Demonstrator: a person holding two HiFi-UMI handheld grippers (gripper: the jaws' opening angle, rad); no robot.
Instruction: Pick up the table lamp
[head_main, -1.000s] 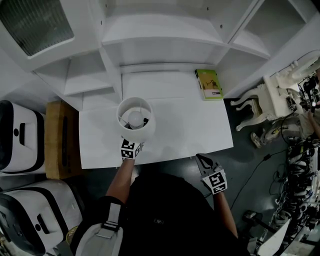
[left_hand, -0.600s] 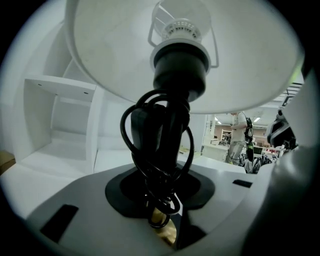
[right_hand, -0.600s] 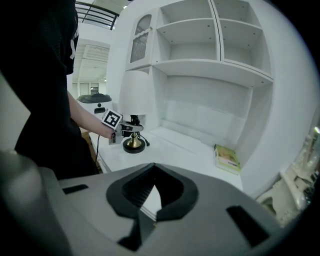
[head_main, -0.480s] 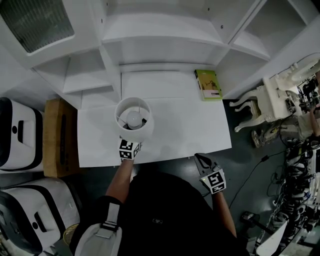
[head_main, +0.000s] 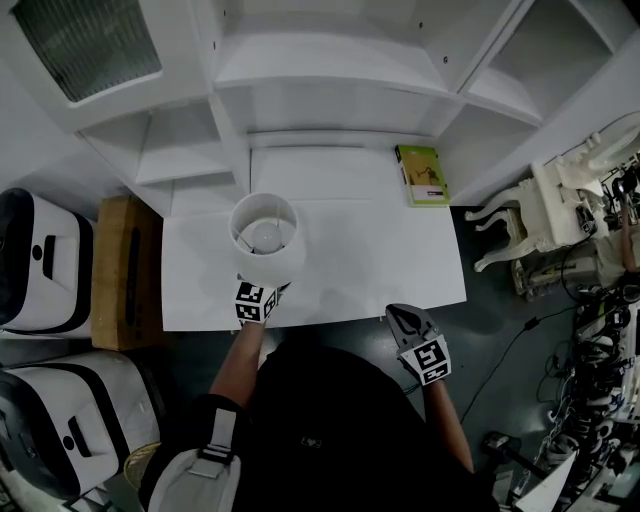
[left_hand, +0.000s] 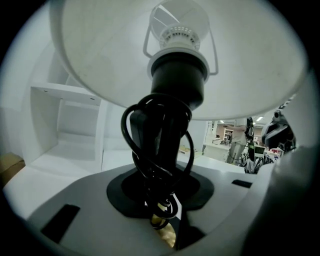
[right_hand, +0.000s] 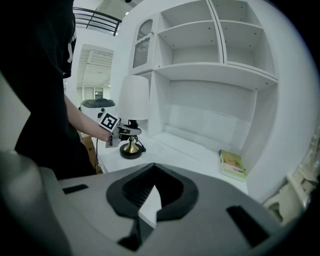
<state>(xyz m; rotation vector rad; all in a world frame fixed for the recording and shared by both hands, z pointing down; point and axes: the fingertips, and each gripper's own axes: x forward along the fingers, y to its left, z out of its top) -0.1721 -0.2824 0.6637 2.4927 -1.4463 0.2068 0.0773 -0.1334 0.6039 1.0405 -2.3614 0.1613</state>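
The desk (head_main: 370, 255) is wide and open between the lamp (head_main: 265, 235) and the book (head_main: 421, 176), so I can pass there. Shelves (head_main: 320, 75) stick out over the back and block the way up.

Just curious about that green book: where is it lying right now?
In the head view the green book lies at the white desk's back right corner, well right of the table lamp.

White tabletop (head_main: 380, 265), landmark. Green book (head_main: 421, 175) flat at its back right corner. White shelving (head_main: 330, 75) behind. Wooden cabinet (head_main: 125, 270) just beside left edge. White-and-black machines (head_main: 40, 260) farther left. White carved chair (head_main: 520, 210) off right side.
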